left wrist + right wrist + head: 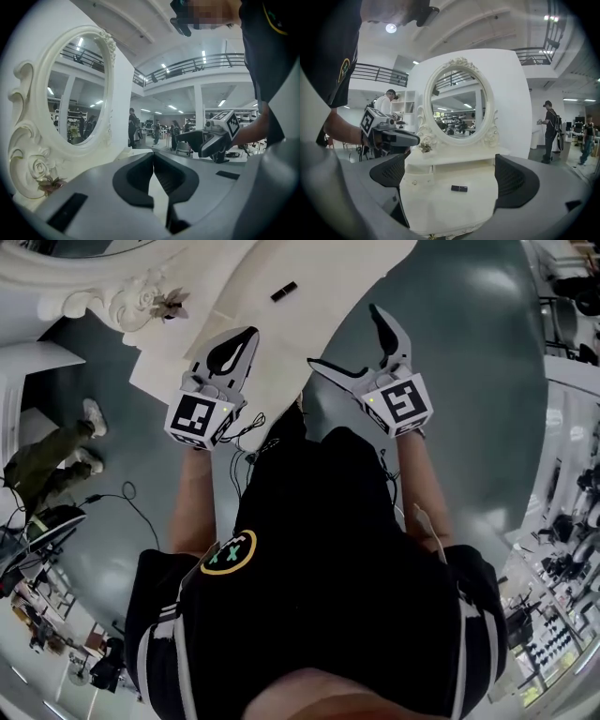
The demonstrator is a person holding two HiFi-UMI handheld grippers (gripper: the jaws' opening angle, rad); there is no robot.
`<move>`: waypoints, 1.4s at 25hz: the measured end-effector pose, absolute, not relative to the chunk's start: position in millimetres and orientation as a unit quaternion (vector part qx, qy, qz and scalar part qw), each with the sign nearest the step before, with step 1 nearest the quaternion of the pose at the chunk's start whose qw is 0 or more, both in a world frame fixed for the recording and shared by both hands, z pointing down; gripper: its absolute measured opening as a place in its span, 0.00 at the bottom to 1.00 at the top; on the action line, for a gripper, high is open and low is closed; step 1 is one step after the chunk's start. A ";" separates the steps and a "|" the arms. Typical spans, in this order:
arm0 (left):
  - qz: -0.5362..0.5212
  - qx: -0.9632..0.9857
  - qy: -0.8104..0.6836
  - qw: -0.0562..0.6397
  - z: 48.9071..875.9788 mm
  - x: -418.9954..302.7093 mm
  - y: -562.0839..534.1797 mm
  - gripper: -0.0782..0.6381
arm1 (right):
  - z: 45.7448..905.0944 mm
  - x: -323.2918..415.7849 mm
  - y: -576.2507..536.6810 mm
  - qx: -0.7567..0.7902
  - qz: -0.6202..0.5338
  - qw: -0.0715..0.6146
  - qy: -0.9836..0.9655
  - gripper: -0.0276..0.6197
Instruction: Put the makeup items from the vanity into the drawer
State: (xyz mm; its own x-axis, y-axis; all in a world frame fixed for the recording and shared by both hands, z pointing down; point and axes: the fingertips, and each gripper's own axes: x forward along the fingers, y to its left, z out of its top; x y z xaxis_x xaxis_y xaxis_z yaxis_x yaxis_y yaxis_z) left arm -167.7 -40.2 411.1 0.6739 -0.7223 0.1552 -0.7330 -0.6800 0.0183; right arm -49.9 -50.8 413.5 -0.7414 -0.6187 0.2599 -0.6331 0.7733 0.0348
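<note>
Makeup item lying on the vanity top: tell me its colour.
The makeup item is black, on the cream-white vanity; clearest in the right gripper view.

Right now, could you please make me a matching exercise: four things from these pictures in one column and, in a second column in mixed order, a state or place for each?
Things
1. left gripper
2. right gripper
3. small dark makeup item
4. oval mirror

States or places
A. lies flat on the vanity top
B. jaws wide apart, holding nothing
C. stands upright at the back of the vanity
D. jaws together, holding nothing

Pairs: 1-D, 2-B, 3-A, 4-C
</note>
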 end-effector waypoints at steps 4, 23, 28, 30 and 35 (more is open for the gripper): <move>0.069 0.914 -0.398 0.046 415.2 -169.8 -56.1 0.14 | 421.4 -54.2 -67.7 0.333 0.032 0.139 -0.932 0.97; 0.086 0.880 -0.463 0.063 422.3 -164.7 -91.9 0.14 | 459.4 -78.5 -133.1 0.228 0.029 0.152 -0.961 0.97; 0.087 0.870 -0.481 0.065 421.7 -167.1 -92.7 0.14 | 489.6 -92.4 -151.7 0.188 0.015 0.175 -0.966 0.97; 0.088 0.866 -0.488 0.066 421.3 -168.9 -92.7 0.14 | 505.6 -99.2 -158.8 0.169 0.011 0.189 -0.967 0.97; 0.094 0.855 -0.505 0.071 423.5 -177.4 -88.8 0.14 | 561.0 -114.4 -177.9 0.130 0.008 0.240 -0.962 0.97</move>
